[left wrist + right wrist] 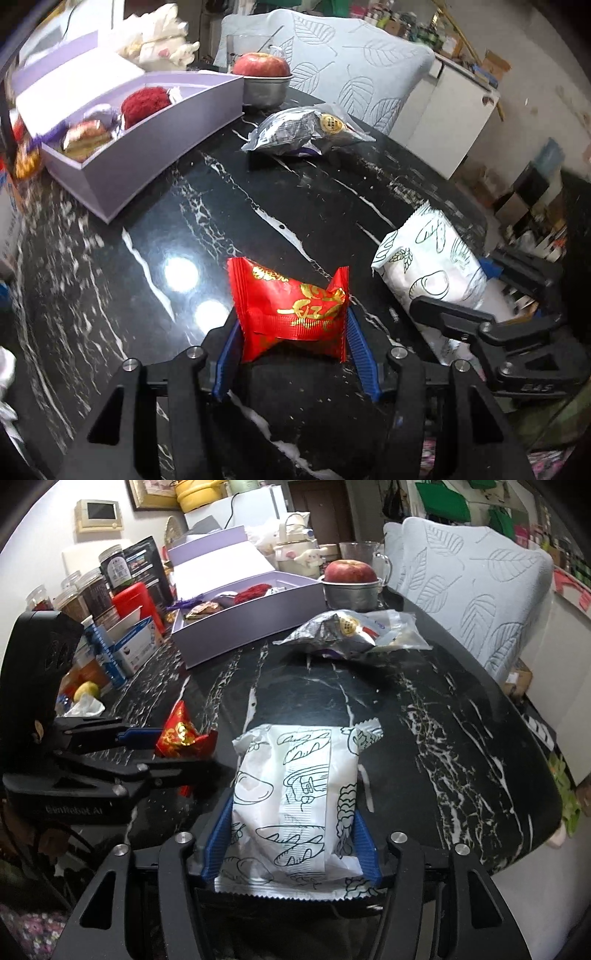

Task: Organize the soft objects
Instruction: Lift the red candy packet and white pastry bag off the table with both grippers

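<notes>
My left gripper (291, 332) grips the red packet (291, 314), right gripper (291, 834) grips the white packet (295, 805); I'd squeeze lightly and drop both in the purple box (147, 147).

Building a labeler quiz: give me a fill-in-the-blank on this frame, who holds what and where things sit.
1. The left gripper is shut on the ____ packet.
2. The right gripper is shut on the ____ packet.
3. The apple sits in a metal ____.
4. The silver packet lies on the ____, outside the purple box.

Missing words: red; white; bowl; table
</notes>
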A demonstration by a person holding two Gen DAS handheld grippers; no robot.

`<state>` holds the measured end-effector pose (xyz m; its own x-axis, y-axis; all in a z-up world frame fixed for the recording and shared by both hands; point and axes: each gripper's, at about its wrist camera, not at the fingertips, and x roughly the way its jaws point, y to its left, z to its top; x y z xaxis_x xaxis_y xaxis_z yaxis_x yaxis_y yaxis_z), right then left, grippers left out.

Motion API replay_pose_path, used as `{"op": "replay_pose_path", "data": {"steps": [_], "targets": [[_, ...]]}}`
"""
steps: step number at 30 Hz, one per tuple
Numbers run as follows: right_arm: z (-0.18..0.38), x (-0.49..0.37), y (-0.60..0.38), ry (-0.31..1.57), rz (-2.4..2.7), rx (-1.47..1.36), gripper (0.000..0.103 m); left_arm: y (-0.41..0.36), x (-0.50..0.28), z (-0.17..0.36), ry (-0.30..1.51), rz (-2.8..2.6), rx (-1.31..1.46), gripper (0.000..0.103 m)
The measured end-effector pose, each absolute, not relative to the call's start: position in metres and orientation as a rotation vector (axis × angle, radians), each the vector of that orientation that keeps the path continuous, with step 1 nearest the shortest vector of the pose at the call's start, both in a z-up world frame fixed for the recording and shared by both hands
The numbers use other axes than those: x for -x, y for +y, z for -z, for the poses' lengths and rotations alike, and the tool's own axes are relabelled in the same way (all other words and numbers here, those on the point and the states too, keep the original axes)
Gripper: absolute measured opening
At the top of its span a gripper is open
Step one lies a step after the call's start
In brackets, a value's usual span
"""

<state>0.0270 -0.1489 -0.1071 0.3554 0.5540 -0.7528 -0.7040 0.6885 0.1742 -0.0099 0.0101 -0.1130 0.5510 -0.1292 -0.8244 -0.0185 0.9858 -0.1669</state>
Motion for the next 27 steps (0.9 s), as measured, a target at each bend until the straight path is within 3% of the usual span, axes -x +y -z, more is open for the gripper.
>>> {"op": "replay_pose_path", "data": {"steps": [1,3,7,9,17,27], "targets": [[0.107,-0.027,-0.148,0.887,-0.819,0.193,0.062,0.005,0.009,0.114,0.984,0.055,0.123,0.062],[0.109,-0.027,-0.146,0.889,-0.812,0.199,0.074,-0.003,0.005,0.117,0.988,0.021,0.045,0.066],[0.113,-0.027,-0.144,0.899,-0.799,0.214,0.079,-0.006,0.003,0.118,0.978,0.026,0.017,0.066],[0.114,-0.027,-0.144,0.892,-0.785,0.228,0.087,-0.006,0.002,0.119,0.972,0.031,0.006,0.066],[0.117,-0.026,-0.139,0.856,-0.753,0.289,0.087,-0.004,0.000,0.120,0.972,0.029,0.008,0.066],[0.117,-0.024,-0.139,0.834,-0.748,0.307,0.073,-0.004,0.000,0.120,0.968,0.012,0.023,0.063]]}}
